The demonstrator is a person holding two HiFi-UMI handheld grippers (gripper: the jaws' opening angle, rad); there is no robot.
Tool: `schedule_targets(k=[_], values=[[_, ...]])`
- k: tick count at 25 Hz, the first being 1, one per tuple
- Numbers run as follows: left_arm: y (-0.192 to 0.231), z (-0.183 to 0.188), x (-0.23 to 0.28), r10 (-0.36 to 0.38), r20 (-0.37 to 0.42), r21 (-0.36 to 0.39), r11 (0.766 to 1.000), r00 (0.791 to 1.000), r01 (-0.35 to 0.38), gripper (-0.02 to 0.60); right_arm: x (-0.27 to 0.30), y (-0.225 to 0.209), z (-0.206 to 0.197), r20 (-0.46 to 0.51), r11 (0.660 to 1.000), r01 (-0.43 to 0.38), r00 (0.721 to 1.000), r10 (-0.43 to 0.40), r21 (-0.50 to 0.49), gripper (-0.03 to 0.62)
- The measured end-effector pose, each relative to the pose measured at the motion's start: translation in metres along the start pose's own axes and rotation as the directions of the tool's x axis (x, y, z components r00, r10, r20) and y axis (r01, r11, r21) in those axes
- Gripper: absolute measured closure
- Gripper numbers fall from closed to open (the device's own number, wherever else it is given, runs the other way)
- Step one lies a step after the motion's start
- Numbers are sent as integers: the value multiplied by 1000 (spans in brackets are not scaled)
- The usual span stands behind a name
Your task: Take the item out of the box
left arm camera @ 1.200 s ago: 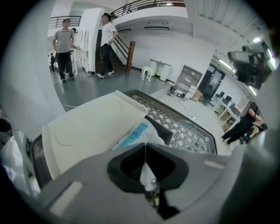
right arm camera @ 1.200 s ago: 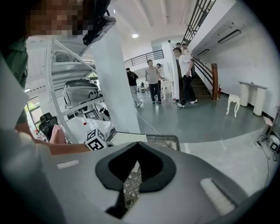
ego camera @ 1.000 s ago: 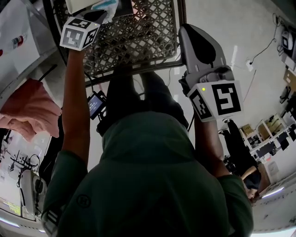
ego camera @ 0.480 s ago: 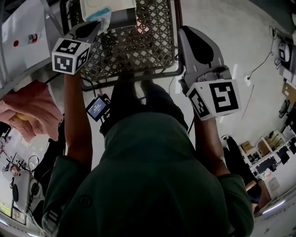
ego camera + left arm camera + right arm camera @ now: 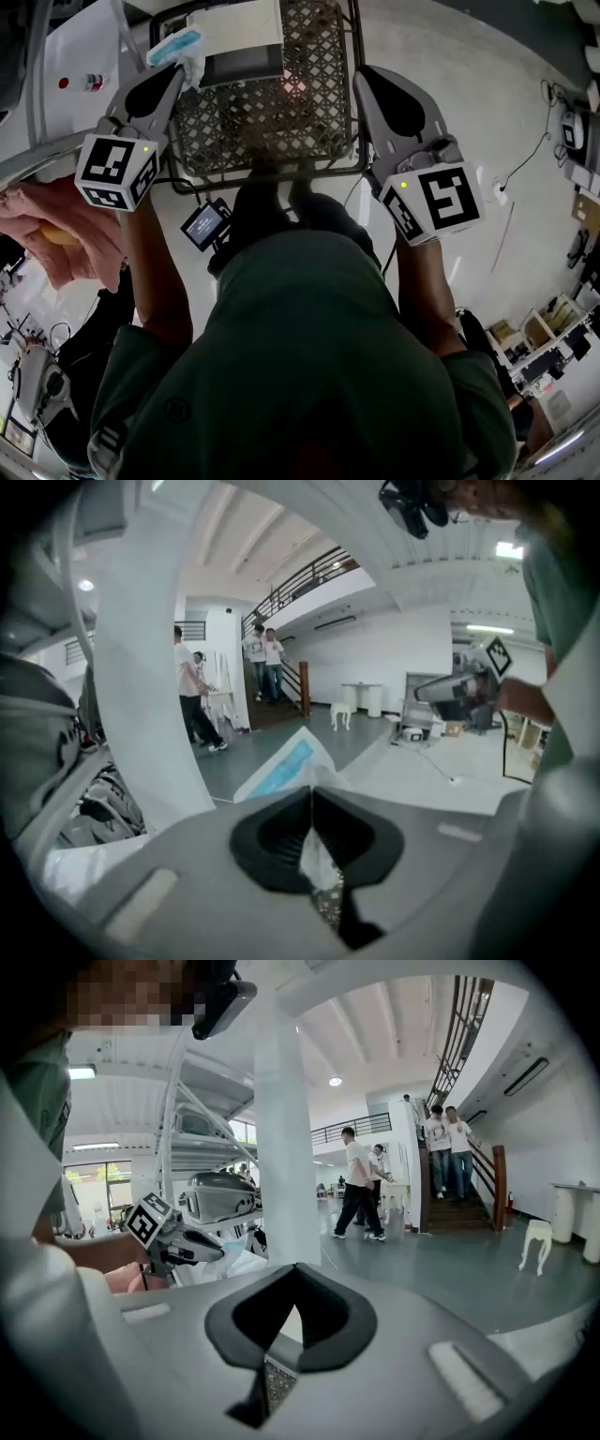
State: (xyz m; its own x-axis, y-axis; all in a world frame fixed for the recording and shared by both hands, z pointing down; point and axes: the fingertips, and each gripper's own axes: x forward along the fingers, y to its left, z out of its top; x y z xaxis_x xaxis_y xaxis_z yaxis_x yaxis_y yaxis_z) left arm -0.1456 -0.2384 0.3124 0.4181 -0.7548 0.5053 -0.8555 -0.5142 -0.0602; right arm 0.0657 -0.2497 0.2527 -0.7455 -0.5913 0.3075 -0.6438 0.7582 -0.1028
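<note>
My left gripper [image 5: 176, 70] is shut on a thin white packet with blue print [image 5: 178, 47], held up over the left rim of the black mesh crate [image 5: 309, 103]. In the left gripper view the packet [image 5: 281, 771] sticks out past the closed jaws [image 5: 311, 789]. The right gripper view also shows the packet [image 5: 220, 1246], with the left gripper [image 5: 178, 1238] at the left. My right gripper [image 5: 361, 75] hovers by the crate's right rim. Its jaws [image 5: 296, 1267] meet with nothing between them. A white flat box [image 5: 234, 28] lies in the crate.
A pink cloth [image 5: 66, 234] lies at the left. A small lit screen [image 5: 203, 225] hangs below the crate. A white table with a small bottle [image 5: 89, 82] stands at the upper left. A white pillar [image 5: 286, 1147] and people on stairs [image 5: 441, 1138] are beyond.
The left gripper has risen with the packet and now sits lower and further left in the head view. The right gripper has risen a little. The crate looks further below.
</note>
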Motion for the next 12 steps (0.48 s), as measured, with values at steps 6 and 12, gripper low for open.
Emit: schedule_targets(k=[6,12], values=[[-12,37,-50,61,84,42,997,995,-65,577,-15,10,24,49,999,-17,999,19,-43,588],[-21,62,-95,110,104,73,990,988,-118,575,-36,27,57,86,996,-37,995,43,-77,588]])
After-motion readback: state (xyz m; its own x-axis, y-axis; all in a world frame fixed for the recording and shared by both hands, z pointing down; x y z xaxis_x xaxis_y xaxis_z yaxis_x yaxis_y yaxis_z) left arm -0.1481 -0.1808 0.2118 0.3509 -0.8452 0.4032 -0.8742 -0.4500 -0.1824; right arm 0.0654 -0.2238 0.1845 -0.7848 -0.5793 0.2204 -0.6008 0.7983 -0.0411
